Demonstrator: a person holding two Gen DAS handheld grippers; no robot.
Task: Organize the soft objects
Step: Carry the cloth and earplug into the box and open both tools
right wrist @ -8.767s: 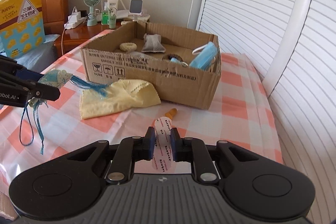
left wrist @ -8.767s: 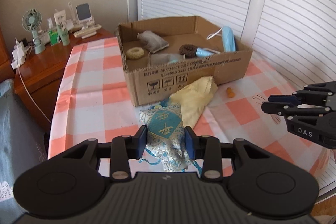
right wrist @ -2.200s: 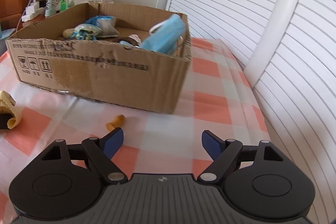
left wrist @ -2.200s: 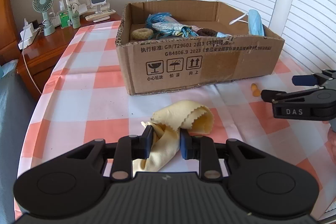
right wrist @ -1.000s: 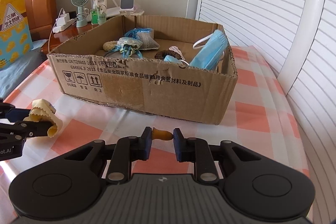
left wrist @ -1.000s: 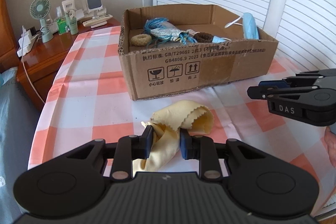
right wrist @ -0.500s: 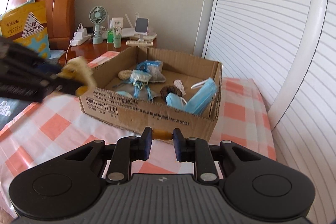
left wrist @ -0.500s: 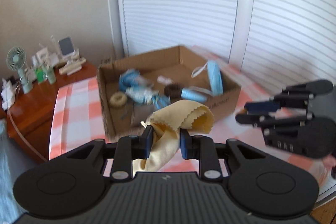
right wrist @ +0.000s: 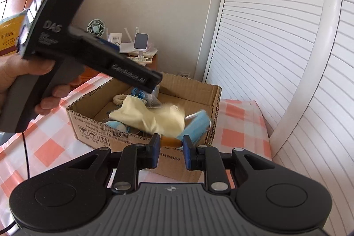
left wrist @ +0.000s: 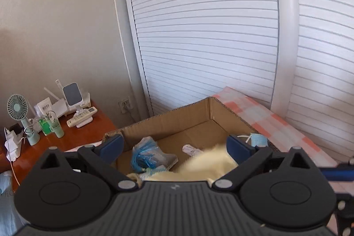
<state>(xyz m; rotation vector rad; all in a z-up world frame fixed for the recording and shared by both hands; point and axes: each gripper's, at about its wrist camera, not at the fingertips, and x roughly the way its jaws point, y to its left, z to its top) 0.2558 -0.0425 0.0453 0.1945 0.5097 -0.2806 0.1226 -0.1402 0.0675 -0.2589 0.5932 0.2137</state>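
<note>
My left gripper [left wrist: 174,145] is open above the cardboard box [left wrist: 177,123]. The yellow cloth [left wrist: 208,166] is out of its jaws and blurred, falling into the box; it also shows in the right wrist view [right wrist: 152,116]. My right gripper [right wrist: 170,143] is shut on a small orange earplug [right wrist: 171,143] and holds it at the box's [right wrist: 143,141] near wall. The left gripper [right wrist: 150,85] shows there above the box. In the box lie a blue face mask [right wrist: 194,127], a blue tasselled pouch [left wrist: 143,154] and other soft items.
The box stands on a table with a pink checked cloth [right wrist: 48,143]. A wooden nightstand [left wrist: 77,132] at the left holds a small fan [left wrist: 16,107], bottles and a remote. White shutter doors [left wrist: 210,37] stand behind the table.
My left gripper has moved over the box, opened and let go of the yellow cloth, which is dropping in. My right gripper has come close to the box with the earplug.
</note>
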